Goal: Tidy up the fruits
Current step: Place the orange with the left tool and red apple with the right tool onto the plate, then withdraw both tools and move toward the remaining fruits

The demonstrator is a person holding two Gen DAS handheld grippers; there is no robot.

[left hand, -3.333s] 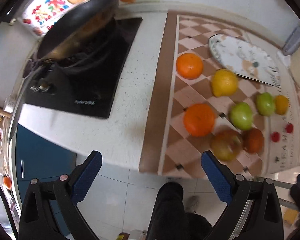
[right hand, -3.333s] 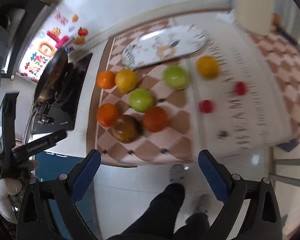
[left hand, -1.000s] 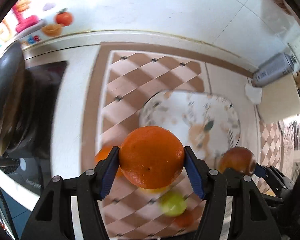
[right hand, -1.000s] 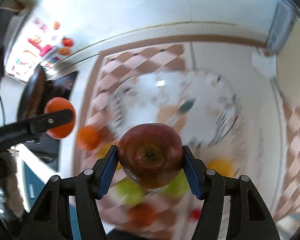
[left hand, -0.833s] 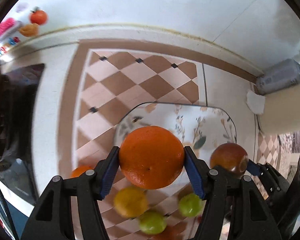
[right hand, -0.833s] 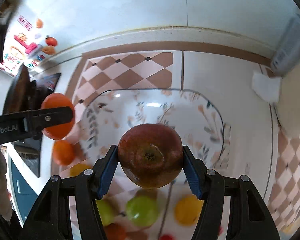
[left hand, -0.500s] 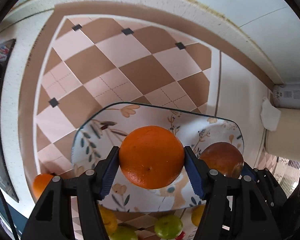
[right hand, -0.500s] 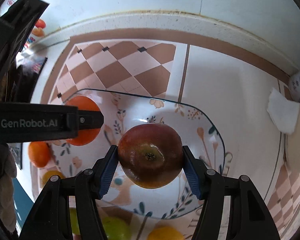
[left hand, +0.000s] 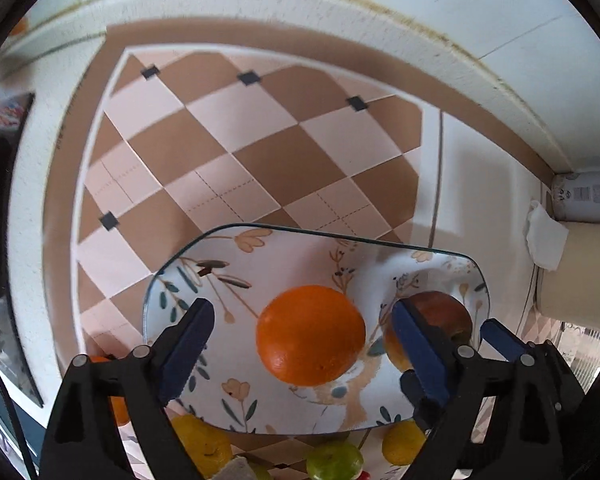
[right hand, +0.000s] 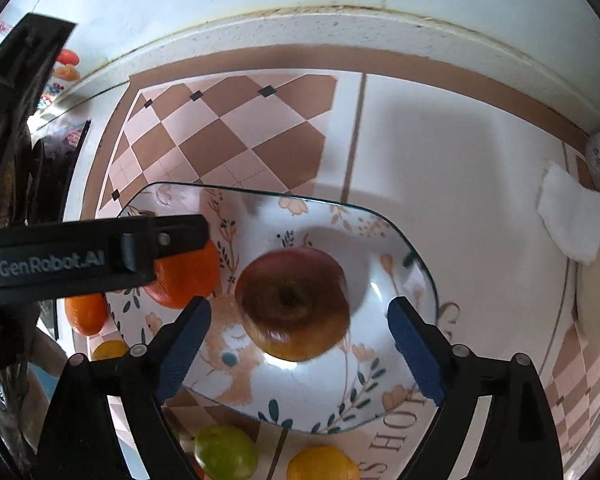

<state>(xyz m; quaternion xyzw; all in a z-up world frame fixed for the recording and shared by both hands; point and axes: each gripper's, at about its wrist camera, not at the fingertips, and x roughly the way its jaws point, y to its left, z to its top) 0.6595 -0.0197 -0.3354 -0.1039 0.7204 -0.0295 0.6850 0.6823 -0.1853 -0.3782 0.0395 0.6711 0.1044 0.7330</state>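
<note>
The left tongs (left hand: 302,344) point almost straight down over the plate (left hand: 236,280), their jaws opening, and the orange (left hand: 311,335) sits between the two blue pads with a clear gap on either side, so neither pad presses on it; it rests on the plate's flowered face, nearer the right pad than the left. The right tongs (right hand: 300,334) hang the same way just beside them, jaws likewise opening, and the dark red apple (right hand: 293,305) lies between their pads, free of both, stem hollow turned up, on the right half of the same plate. Seen from the right wrist, the left tongs' black finger crosses in front of the orange (right hand: 186,276), which lies to the apple's left; from the left wrist the apple (left hand: 440,312) shows partly hidden behind the left tongs' right pad. The plate is a rounded rectangle with a dark rim and leaf and flower prints, standing on a brown-and-pink chequered mat (left hand: 240,140) that covers the pale tabletop (left hand: 32,200). Off the plate, along its near edge, lie another orange (right hand: 86,314), a yellow fruit (left hand: 202,440), a green apple (right hand: 225,456) and a further yellow fruit (right hand: 324,465). A folded white tissue (right hand: 572,222) lies on the tabletop to the right, well apart from the plate.
</note>
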